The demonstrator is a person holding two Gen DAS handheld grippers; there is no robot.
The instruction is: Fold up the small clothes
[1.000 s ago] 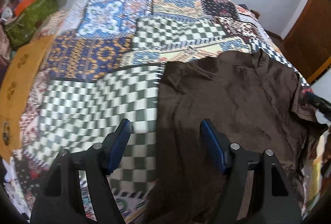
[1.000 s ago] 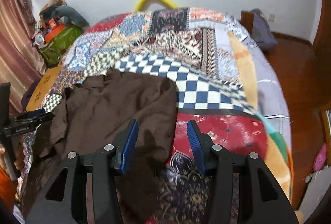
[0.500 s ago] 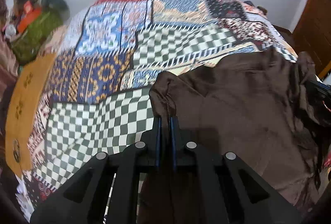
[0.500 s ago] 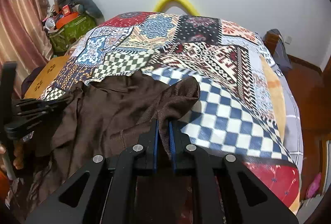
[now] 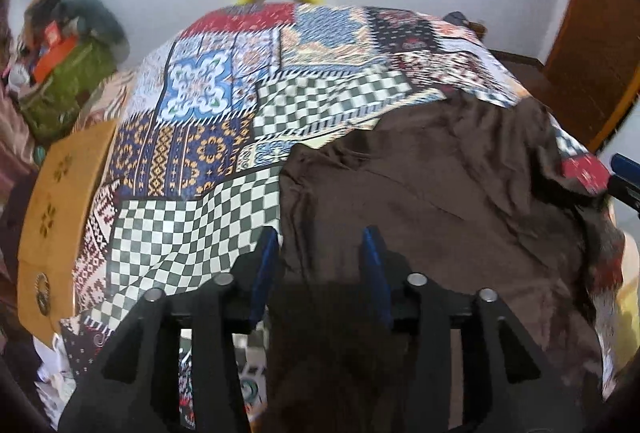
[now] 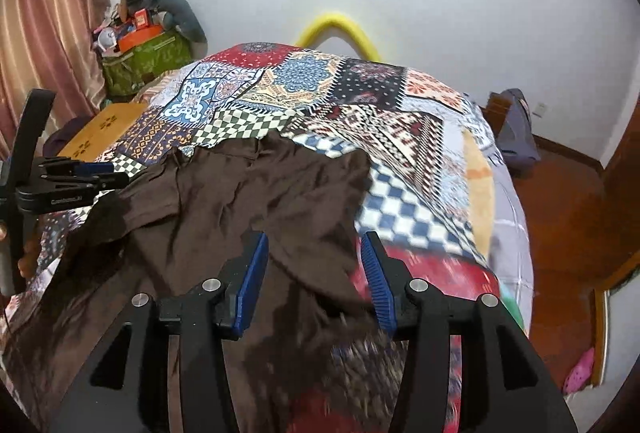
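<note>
A brown garment is lying rumpled on the patchwork bedspread, while the left gripper and right gripper are hovering over its near edge, each with jaws opening, cloth showing between them but unpinched.

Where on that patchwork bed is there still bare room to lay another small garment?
The far half of the patchwork quilt lies bare, from the brown garment to the yellow curved headboard, as does the blue-checked strip beside it. The near side is crowded by garment and tongs.
</note>
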